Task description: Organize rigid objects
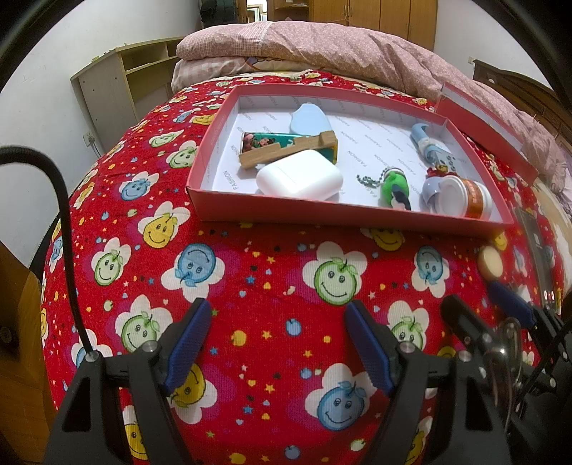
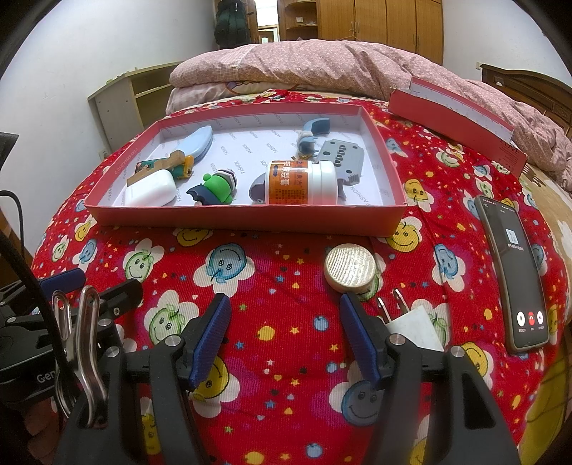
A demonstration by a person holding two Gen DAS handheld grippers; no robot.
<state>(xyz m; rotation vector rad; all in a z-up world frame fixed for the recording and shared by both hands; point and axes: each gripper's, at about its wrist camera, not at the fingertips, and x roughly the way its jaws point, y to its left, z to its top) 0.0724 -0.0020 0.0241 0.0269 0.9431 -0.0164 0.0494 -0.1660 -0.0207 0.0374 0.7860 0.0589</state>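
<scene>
Open right tongs [image 2: 284, 329], round tin [image 2: 351, 269], plug [image 2: 416, 323], phone [image 2: 513, 272]

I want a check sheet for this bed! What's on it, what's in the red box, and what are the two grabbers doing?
Surface: red smiley-print blanket spread over a bed.
Job's things: red box holding a white case, green toy, white bottle lying on its side, and other small items; round tin and white plug lie outside, on the blanket.
Clutter: phone, screen lit; box lid behind.
Grippers: left gripper open, empty; right gripper open, empty.
Cables: black cable at the left.
Surroundings: pink quilt, wooden wardrobe, shelf unit.
</scene>
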